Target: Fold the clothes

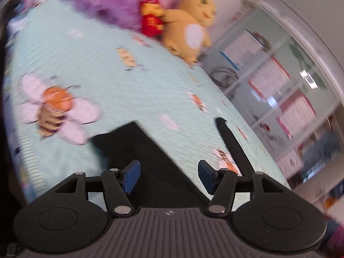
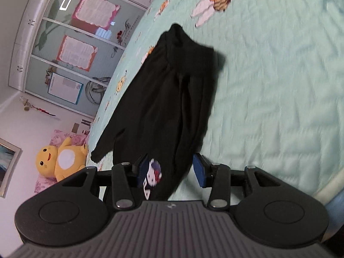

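Bed (image 2: pixel 279 86), pale mint quilted cover with bee-and-flower prints, fills most of both views. Wardrobe doors (image 2: pixel 64 49) with posters beyond its far edge. Yellow plush toy (image 2: pixel 58 161) sits at the head end against pink bedding; a smaller red plush (image 1: pixel 151 20) beside it.

Black garment (image 2: pixel 172 90) lies on the cover, bunched lengthwise in soft ridges, one sleeve or leg trailing off to the left. A small cartoon patch (image 2: pixel 155 169) shows at the near end.

Handling, as a judgement: thin knit, light, limp, no stiffness to hold a crease; it will sag and drag on the quilting, not slide clean. Best taken at hem corners or a seam edge, pinching both layers, then pulled flat before any fold.

Right gripper (image 2: pixel 169 169): jaws partly apart, the near end of the cloth lying between them; pads look clear of it, nothing pinched.

Left gripper (image 1: pixel 168 177): jaws about half open, empty, hovering over a flat black corner of the cloth.
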Motion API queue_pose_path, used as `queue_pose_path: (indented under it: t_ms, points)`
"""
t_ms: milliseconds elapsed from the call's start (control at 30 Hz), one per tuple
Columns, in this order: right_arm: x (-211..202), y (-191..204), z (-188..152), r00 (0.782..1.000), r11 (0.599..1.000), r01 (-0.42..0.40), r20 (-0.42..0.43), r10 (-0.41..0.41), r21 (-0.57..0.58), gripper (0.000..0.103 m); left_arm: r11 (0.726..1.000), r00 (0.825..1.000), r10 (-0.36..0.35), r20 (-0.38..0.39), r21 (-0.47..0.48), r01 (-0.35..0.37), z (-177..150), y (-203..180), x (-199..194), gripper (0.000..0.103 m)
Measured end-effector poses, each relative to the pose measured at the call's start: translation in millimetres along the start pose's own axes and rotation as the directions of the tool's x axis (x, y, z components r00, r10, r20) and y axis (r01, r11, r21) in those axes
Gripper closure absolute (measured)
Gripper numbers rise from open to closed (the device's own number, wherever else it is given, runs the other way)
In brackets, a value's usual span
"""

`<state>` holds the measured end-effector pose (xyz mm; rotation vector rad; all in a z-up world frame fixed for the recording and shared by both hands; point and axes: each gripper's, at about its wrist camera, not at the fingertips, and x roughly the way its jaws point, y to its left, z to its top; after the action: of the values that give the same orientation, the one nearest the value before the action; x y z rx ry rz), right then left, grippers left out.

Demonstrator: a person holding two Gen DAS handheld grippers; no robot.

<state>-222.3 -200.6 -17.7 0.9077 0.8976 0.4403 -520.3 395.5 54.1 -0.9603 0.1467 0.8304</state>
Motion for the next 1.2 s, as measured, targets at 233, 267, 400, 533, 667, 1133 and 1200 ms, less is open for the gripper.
queue_pose_path:
  t_ms: [233, 267, 400, 533, 667, 1133, 1200]
  points:
    - [-1.4, 4.9, -17.2, 1.000, 1.000, 0.027, 0.010, -0.027, 0.007, 0.056, 0.987, 0.999, -0.013, -0.052, -0.163, 0.004, -6.1, 40.4, 12.8, 0.041]
    - [-1.1, 5.5, -17.8, 1.000, 1.000, 0.029, 0.008, -0.029, 0.006, 0.056, 0.984, 0.998, -0.027, -0.055, -0.175, 0.017, -7.4, 42.9, 16.2, 0.041]
    - [1.0, 5.0, -18.0, 0.999, 0.999, 0.032, -0.004, -0.032, 0.007, 0.054, 0.982, 0.998, -0.053, -0.036, -0.182, 0.045, -7.9, 45.6, 23.4, 0.041]
    - [7.3, 1.9, -14.3, 1.000, 0.999, 0.014, 0.002, -0.014, 0.031, 0.053, 0.982, 0.998, -0.060, -0.031, -0.180, 0.054, -6.2, 42.3, 30.6, 0.042]
    - [12.9, -2.3, -9.9, 1.000, 0.997, -0.011, 0.021, 0.010, 0.076, 0.054, 0.987, 0.998, -0.035, -0.048, -0.159, 0.027, -3.4, 39.7, 35.4, 0.069]
    - [14.2, -4.8, -3.7, 0.997, 0.998, 0.060, 0.045, -0.062, 0.034, 0.101, 0.993, 0.996, 0.090, -0.027, -0.075, -0.092, 15.1, 33.7, 15.2, 0.093]
    - [15.5, -7.0, -2.9, 0.997, 0.997, 0.068, 0.038, -0.069, 0.022, 0.102, 0.992, 0.993, 0.110, -0.052, -0.055, -0.113, 11.3, 36.2, 21.6, 0.093]
